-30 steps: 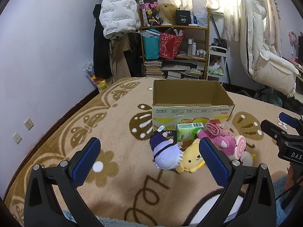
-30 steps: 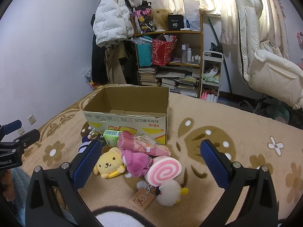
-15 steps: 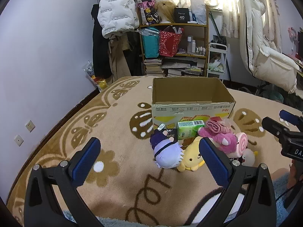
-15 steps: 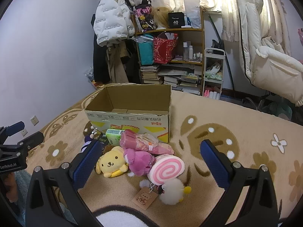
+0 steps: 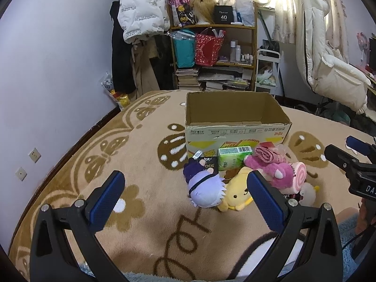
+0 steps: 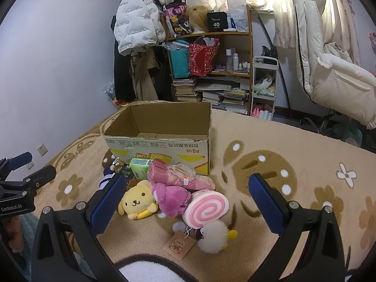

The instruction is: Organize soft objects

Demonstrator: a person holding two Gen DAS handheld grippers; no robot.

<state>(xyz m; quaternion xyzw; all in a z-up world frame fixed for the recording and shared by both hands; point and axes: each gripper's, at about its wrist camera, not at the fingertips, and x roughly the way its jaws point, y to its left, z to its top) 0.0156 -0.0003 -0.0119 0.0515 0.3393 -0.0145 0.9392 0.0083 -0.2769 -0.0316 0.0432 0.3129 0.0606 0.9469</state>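
An open cardboard box stands on the patterned carpet. In front of it lies a pile of soft toys: a purple plush, a yellow dog plush, a magenta plush, a pink swirl plush, a white fluffy keychain, and a pink wrapped roll. A green tissue pack leans on the box. My left gripper is open and empty, short of the purple plush. My right gripper is open and empty over the pile.
A dark packet lies by the tissue pack. A cluttered bookshelf, hanging coats and a white cart line the far wall. A chair with a cream coat stands at right. The wall runs along the left.
Both grippers have drifted slightly towards the toys and box; both stay open and empty. The toys have not moved.
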